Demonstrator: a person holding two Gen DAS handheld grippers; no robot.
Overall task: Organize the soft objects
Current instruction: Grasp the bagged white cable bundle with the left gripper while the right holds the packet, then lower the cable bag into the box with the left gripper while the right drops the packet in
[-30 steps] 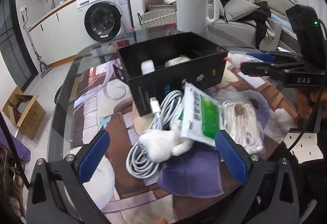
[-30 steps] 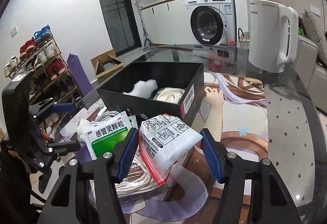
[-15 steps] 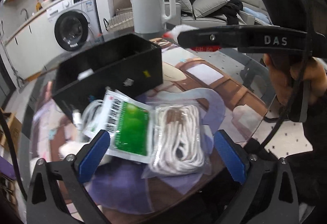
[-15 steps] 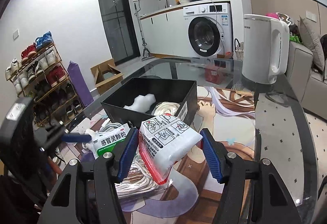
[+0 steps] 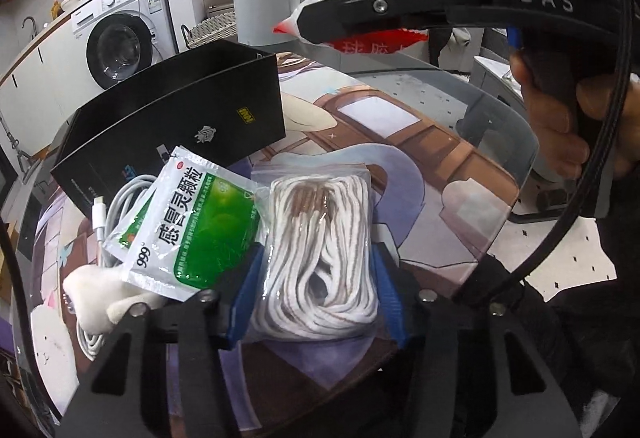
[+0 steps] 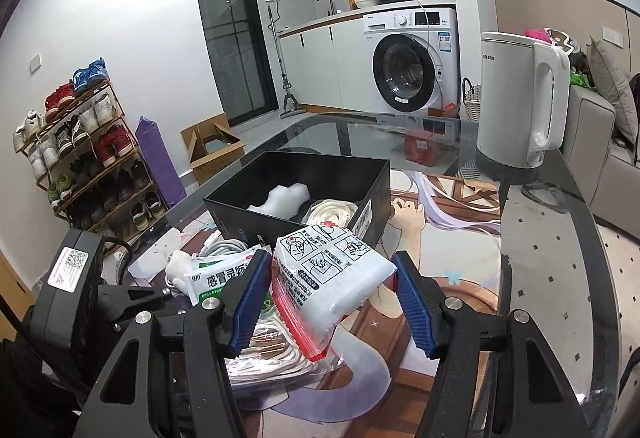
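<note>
My left gripper (image 5: 316,298) is shut on a clear bag of white rope (image 5: 320,242) that lies on the glass table. A green medicine sachet (image 5: 192,226), a white cable (image 5: 120,198) and a white plush piece (image 5: 100,298) lie to its left. My right gripper (image 6: 332,298) is shut on a white pouch with a red zip edge (image 6: 332,278), held above the table in front of the black box (image 6: 304,182). The box holds a white soft piece (image 6: 280,198) and a coiled rope (image 6: 332,210). The right gripper shows overhead in the left wrist view (image 5: 360,14).
A white kettle (image 6: 520,102) stands on the table (image 6: 560,278) at the far right. The table's curved right edge (image 5: 520,166) is close to the rope bag. A shoe rack (image 6: 80,142) and a washing machine (image 6: 412,58) stand beyond the table.
My left gripper moved right from the plush and cable to the rope bag and closed on it. My right gripper rose a little with the pouch still in it.
</note>
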